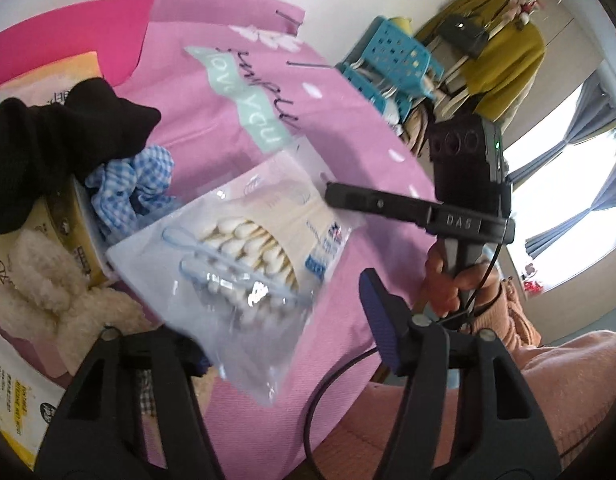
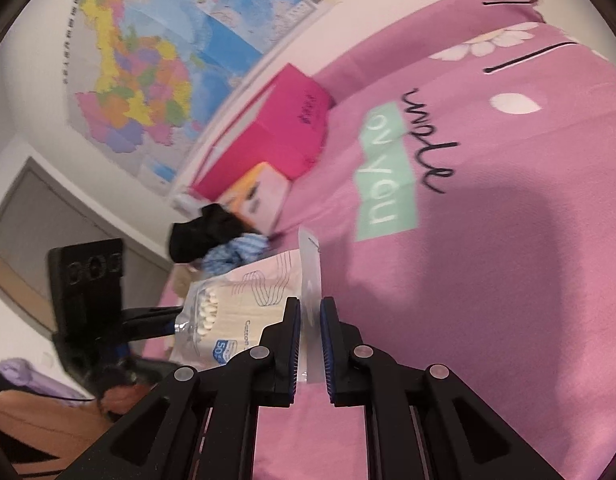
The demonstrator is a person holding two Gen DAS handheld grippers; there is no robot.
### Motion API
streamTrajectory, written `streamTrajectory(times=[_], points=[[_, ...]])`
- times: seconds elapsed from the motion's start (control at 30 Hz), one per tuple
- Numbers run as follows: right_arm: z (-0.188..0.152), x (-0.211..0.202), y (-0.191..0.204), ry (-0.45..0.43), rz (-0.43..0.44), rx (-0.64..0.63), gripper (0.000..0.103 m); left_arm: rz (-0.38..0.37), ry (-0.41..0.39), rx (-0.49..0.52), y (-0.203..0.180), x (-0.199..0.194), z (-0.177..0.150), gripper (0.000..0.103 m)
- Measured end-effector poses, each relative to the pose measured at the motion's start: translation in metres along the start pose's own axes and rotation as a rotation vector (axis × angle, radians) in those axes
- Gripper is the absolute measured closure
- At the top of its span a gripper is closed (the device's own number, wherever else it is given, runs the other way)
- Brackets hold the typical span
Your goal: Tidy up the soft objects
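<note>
Right gripper (image 2: 310,334): jaws narrow, clamped on the clear flap of the cotton swab bag (image 1: 244,256); flap pinched edge-on between the blue pads (image 2: 327,344); bag body hanging off to the left of the fingers, above the pink bedspread (image 2: 507,260).

Left gripper (image 1: 284,320): jaws wide, clamping nothing; blue pad of the right-hand finger (image 1: 381,320) clear of the bag; left-hand finger partly hidden behind the bag's lower corner.

Cotton swab bag: tilted, swab heads visible through the clear front; lower edge blurred; contact with the bedspread cannot be told.

Beside the bag, toward the left edge of the bedspread: black garment (image 1: 56,148) draped over a yellow carton (image 1: 74,236); blue checked cloth (image 1: 136,188) tucked beneath the garment, just beside the bag's upper corner; cream plush toy (image 1: 56,292) against the carton.

Near the far corner of the bedspread: magenta box (image 2: 276,136) set by the wall; orange-and-white pack (image 2: 260,196) touching its near side.
</note>
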State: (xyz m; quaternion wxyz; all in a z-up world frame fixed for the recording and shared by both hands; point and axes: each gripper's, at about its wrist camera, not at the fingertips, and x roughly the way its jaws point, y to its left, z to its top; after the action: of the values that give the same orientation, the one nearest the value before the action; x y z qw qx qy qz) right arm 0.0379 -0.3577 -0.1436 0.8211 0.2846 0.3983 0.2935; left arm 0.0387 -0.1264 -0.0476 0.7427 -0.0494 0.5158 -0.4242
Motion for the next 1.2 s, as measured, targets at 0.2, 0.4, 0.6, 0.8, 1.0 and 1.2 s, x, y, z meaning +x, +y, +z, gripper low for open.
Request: streamTrajectory(times=[0.2,0.4,0.6,0.8,1.0,1.2], points=[[0.0,0.001,0.014,-0.011,0.025,-0.032,0.092,0.004,-0.038,0.009,-0.001,-0.009,0.0,0.059],[0.004,-0.005,0.022,-0.036,0.047,-0.044,0.092,0.011,-0.075,0.017,0.002,-0.023,-0.001,0.069],[0.017,-0.007,0.037,-0.05,0.073,-0.086,0.092,0.061,-0.126,0.059,-0.008,-0.047,0.003,0.071],[0.036,-0.004,0.061,-0.073,0.102,-0.146,0.092,0.142,-0.186,0.108,-0.011,-0.073,0.013,0.071],[0.056,0.01,0.08,-0.077,0.125,-0.196,0.092,0.218,-0.214,0.124,-0.004,-0.086,0.025,0.071],[0.072,0.033,0.109,-0.051,0.166,-0.268,0.093,0.217,-0.229,0.134,0.001,-0.093,0.035,0.073]])
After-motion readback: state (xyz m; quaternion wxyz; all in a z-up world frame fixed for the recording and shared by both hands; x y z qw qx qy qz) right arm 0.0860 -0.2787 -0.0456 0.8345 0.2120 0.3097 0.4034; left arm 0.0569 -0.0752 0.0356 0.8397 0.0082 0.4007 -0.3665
